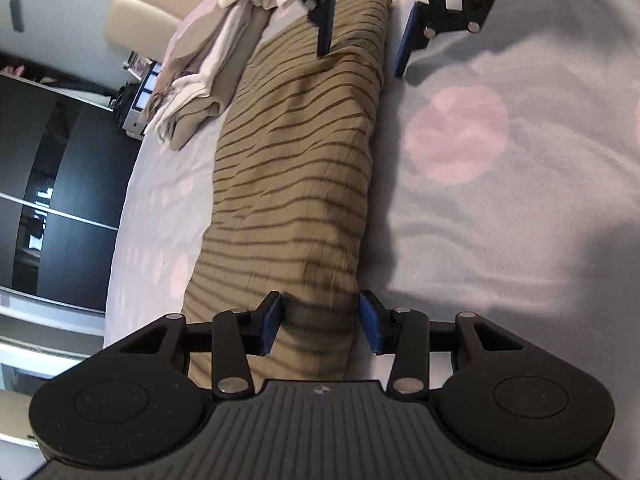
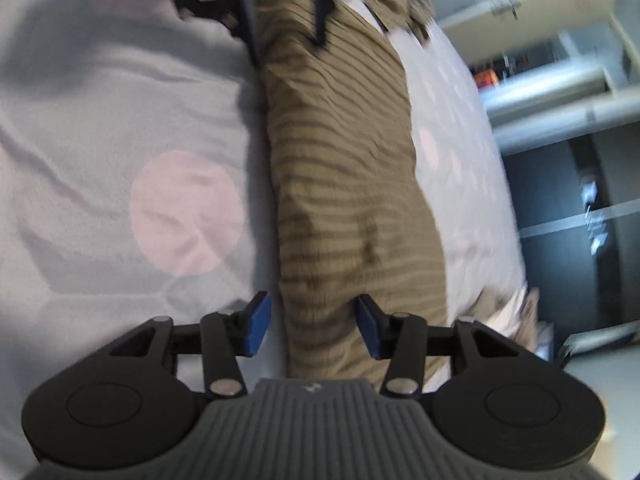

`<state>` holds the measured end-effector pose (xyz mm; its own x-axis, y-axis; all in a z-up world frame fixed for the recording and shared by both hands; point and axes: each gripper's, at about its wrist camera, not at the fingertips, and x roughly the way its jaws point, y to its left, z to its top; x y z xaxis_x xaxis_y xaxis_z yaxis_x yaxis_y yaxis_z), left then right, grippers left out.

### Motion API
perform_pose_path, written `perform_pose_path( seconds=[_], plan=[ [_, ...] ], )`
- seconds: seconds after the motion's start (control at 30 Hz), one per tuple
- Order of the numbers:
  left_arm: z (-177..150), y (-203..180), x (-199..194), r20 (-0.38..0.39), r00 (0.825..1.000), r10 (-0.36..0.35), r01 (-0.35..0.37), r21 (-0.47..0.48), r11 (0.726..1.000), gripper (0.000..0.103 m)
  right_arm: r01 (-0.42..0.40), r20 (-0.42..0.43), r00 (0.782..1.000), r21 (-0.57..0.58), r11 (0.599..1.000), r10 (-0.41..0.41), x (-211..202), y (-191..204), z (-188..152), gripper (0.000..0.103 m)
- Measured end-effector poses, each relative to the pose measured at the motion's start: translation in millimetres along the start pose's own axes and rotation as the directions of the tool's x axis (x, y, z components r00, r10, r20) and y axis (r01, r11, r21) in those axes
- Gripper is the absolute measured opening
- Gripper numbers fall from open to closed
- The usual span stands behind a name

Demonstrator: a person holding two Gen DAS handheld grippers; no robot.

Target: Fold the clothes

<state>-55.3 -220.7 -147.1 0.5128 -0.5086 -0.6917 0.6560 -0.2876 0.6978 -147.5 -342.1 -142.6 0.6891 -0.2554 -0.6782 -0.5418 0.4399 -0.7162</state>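
Striped tan garment [image 1: 296, 168], folded into long narrow strip, lies flat on grey bedspread w/ pink dots [image 1: 500, 184]. L gripper [image 1: 320, 322] at one end of strip: jaws apart, blue pads either side of cloth edge, not pinching. R gripper [image 2: 310, 326] at opposite end, jaws parted wider, nothing held. Heap of beige/white clothes [image 1: 208, 68] beside strip, near far end.

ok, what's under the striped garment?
The folded striped garment lies on a pale bedspread with pink dots, which shows along both long sides. Whatever sits directly beneath the folds is covered. A beige-and-white clothes pile lies beside it, not under it.
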Motion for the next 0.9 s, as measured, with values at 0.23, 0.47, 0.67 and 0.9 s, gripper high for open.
perform_pose_path(
  seconds=[0.23, 0.47, 0.67, 0.9],
  plan=[
    [-2.5, 8.6, 11.7, -0.019, 0.999, -0.044, 0.043, -0.035, 0.998, 0.006, 0.034, -0.044, 0.998, -0.1, 0.994, -0.039, 17.4, 10.2, 2.0, 0.023],
    [-16.2, 11.3, 4.2, -0.027, 0.998, -0.061, 0.059, -0.063, 0.996, 0.005, 0.027, -0.078, 0.996, -0.045, 0.999, -0.031, 19.0, -7.2, -14.8, 0.015],
    [-28.8, 14.4, -2.4, -0.033, 0.997, -0.068, 0.064, -0.094, 0.993, 0.006, 0.023, -0.164, 0.986, -0.006, 1.0, -0.024, 19.3, -9.2, -39.8, 0.015],
    [-54.6, 16.7, -12.4, -0.089, 0.994, -0.058, 0.047, -0.124, 0.991, 0.022, 0.015, -0.245, 0.969, 0.092, 0.996, 0.008, 21.6, -18.2, -52.3, 0.01]
  ],
)
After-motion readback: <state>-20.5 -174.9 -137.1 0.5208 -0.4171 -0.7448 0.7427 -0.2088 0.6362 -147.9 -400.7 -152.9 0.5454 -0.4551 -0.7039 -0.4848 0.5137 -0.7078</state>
